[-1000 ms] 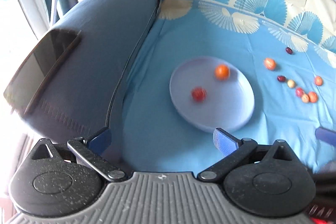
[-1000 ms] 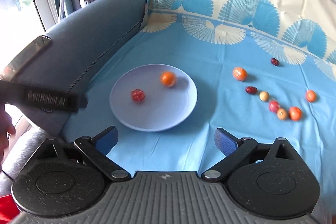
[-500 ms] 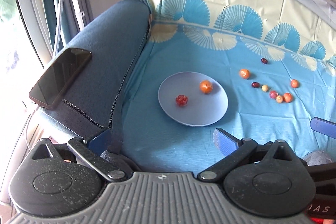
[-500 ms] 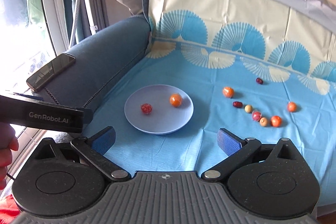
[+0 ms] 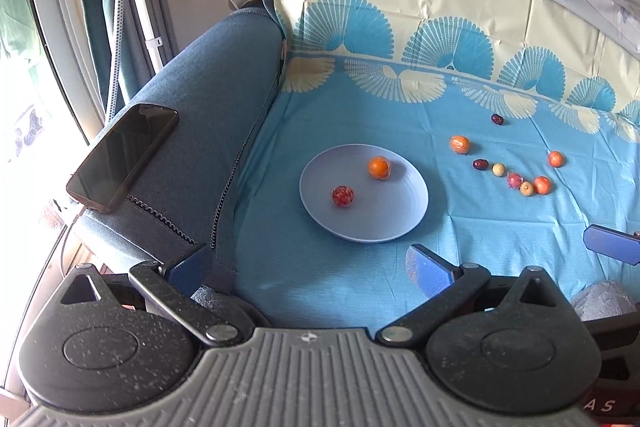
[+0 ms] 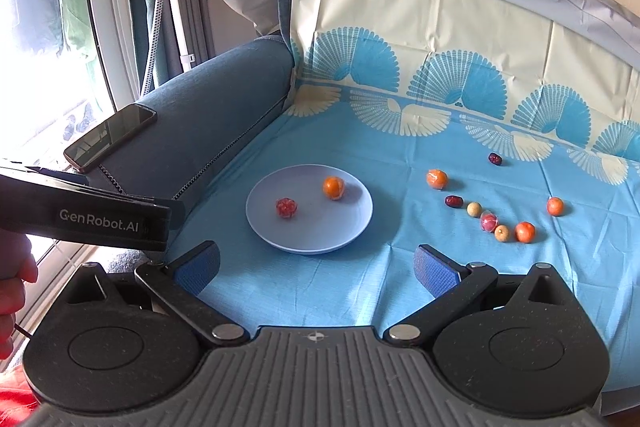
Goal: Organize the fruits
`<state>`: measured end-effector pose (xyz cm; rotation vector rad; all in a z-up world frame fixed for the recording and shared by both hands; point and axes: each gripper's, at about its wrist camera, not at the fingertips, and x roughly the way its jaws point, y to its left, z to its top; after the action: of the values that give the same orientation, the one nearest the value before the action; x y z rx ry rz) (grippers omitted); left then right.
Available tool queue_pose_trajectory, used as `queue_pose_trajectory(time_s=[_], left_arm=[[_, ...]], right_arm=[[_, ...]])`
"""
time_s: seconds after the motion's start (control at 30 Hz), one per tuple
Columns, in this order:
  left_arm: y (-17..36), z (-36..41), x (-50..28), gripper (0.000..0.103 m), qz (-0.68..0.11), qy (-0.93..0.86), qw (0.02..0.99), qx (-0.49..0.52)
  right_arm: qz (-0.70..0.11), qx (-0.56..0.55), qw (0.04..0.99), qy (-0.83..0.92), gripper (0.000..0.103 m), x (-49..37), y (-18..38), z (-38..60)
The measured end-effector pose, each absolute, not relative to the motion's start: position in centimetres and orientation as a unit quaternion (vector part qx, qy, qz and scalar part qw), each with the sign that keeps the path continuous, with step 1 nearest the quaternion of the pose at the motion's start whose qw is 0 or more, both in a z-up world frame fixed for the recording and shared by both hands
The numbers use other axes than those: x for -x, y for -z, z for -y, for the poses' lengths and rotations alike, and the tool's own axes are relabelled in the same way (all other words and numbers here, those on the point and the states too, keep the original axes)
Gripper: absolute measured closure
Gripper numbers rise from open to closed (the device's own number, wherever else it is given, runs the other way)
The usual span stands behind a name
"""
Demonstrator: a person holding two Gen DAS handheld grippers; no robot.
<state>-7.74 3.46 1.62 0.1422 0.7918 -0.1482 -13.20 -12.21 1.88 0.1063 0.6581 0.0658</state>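
A pale lilac plate (image 5: 400, 223) (image 6: 344, 239) lies on the blue cloth over the sofa seat. On it sit an orange (image 5: 379, 167) (image 6: 333, 187) and a red wrapped fruit (image 5: 342, 195) (image 6: 286, 208). Several small fruits lie loose to the plate's right: an orange (image 6: 437, 179), a dark date (image 6: 453, 201), a pale one (image 6: 474, 209), a pink wrapped one (image 6: 488, 221). My left gripper (image 5: 308, 263) and right gripper (image 6: 316, 267) are both open and empty, held back from the plate at the seat's front edge.
A black phone (image 5: 122, 157) (image 6: 110, 137) rests on the blue sofa arm (image 5: 208, 99) at left. The left gripper's body (image 6: 88, 217) and a hand (image 6: 12, 291) show at the right wrist view's left edge. A window and a white stand are behind.
Both grippers have pulled back and risen away from the plate, so the whole seat and backrest show. The fruits have not moved.
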Motion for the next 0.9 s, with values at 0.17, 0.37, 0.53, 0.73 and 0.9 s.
queue_pose_trajectory(time_s=[0.17, 0.37, 0.53, 0.73, 0.9], left_arm=[[-1.6, -3.6, 7.6, 0.000, -0.383, 0.074, 0.918, -0.070], [-1.3, -3.8, 7.2, 0.000, -0.391, 0.075, 0.915, -0.068], [-1.2, -3.8, 6.8, 0.000, -0.394, 0.076, 0.914, -0.069], [-0.8, -3.8, 6.4, 0.000, -0.399, 0.075, 0.911, -0.071], [-0.6, -3.8, 5.9, 0.000, -0.403, 0.067, 0.910, -0.070]], right_arm=[[-0.325, -0.052, 0.944, -0.032, 0.001, 13.1, -1.8, 12.1], [-0.326, -0.049, 0.943, -0.037, 0.001, 13.0, -1.7, 11.9], [-0.333, -0.055, 0.941, -0.034, 0.001, 12.8, -1.4, 12.0], [-0.335, -0.058, 0.940, -0.036, 0.001, 12.6, -1.1, 12.0], [-0.334, -0.062, 0.940, -0.042, 0.001, 12.6, -1.0, 12.1]])
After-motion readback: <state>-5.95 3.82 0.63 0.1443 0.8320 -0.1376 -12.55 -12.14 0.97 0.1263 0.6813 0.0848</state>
